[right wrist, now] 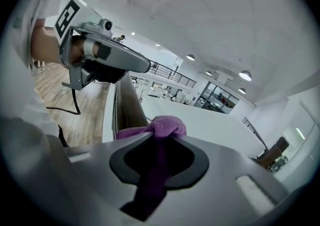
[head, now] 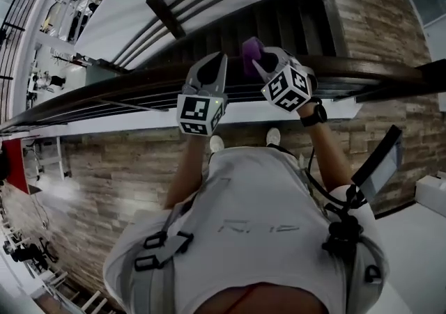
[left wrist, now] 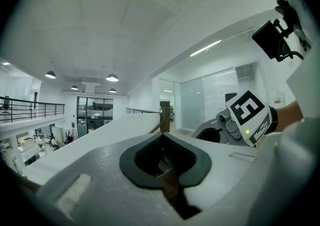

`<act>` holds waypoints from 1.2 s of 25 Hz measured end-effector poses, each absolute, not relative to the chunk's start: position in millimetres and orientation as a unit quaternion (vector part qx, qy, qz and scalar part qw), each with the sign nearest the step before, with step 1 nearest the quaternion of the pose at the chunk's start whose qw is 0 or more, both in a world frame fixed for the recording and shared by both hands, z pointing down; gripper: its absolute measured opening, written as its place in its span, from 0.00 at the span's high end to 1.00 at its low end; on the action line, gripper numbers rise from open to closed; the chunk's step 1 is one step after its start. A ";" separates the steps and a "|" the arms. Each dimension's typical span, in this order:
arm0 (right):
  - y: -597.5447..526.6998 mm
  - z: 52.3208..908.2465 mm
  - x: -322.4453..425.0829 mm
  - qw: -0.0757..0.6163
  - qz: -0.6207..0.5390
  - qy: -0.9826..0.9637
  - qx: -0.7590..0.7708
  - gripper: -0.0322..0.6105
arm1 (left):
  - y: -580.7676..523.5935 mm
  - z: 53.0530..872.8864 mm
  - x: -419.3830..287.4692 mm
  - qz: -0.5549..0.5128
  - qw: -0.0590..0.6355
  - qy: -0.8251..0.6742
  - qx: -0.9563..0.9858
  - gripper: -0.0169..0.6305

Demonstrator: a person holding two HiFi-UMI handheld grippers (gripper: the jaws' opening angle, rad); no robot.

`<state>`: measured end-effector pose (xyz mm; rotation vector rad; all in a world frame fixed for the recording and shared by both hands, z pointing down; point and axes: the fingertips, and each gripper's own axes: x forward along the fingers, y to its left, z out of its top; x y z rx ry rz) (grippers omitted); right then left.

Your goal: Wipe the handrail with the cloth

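A dark wooden handrail (head: 104, 90) runs across the head view in front of me. My right gripper (head: 260, 62) is shut on a bunched purple cloth (head: 249, 48), which sits over the rail's far edge. In the right gripper view the cloth (right wrist: 167, 126) bulges out past the closed jaws of the right gripper (right wrist: 157, 142), just beside the rail (right wrist: 129, 104). My left gripper (head: 217, 63) rests on the rail close to the left of the right one. In its own view the left gripper (left wrist: 165, 162) has its jaws together, with only a sliver of brown wood showing through the slit.
Beyond the rail a dark staircase (head: 286, 20) drops away, with a second rail and a post (head: 164, 14) on its far side. A white ledge (head: 125, 122) runs under the handrail. A stone-patterned floor (head: 97, 173) lies below me. A dark flat device (head: 380, 163) hangs at my right.
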<state>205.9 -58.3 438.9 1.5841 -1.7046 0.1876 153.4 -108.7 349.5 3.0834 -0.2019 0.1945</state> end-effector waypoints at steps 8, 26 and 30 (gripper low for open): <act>24.6 434.2 285.1 0.378 0.092 -0.583 0.713 0.86 | -26.9 343.5 225.2 0.061 0.011 0.046 0.997 0.97; 278.0 421.1 521.4 0.311 0.116 -0.322 0.887 0.86 | 196.7 347.4 359.4 0.064 0.027 0.262 0.963 0.97; 339.6 414.7 568.3 0.298 0.107 -0.271 0.909 0.86 | 237.0 345.8 386.1 0.059 0.022 0.284 0.957 0.97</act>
